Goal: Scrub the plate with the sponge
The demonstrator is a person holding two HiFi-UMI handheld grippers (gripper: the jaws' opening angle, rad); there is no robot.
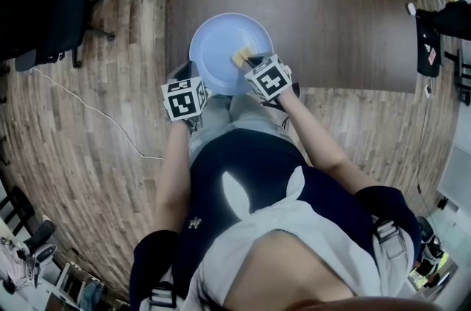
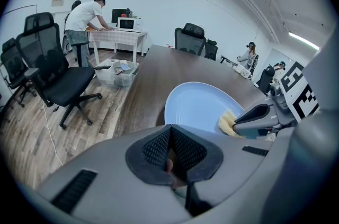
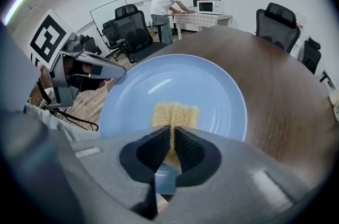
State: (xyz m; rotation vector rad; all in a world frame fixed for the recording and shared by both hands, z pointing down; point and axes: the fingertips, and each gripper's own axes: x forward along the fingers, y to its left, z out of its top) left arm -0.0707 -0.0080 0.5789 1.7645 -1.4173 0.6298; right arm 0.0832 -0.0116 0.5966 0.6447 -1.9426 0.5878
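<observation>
A light blue plate lies on the dark wooden table at its near edge. My right gripper is shut on a yellow sponge, which rests on the plate's near right part. In the right gripper view the sponge sticks out past the jaws onto the plate. My left gripper is shut, its tips at the plate's near left rim; the left gripper reaches that rim. Whether it pinches the rim is hidden. The left gripper view shows the plate, the sponge and the right gripper.
Black office chairs stand on the wood floor to the left, with a cable trailing there. A person works at a far table with a microwave. More chairs line the table's far side.
</observation>
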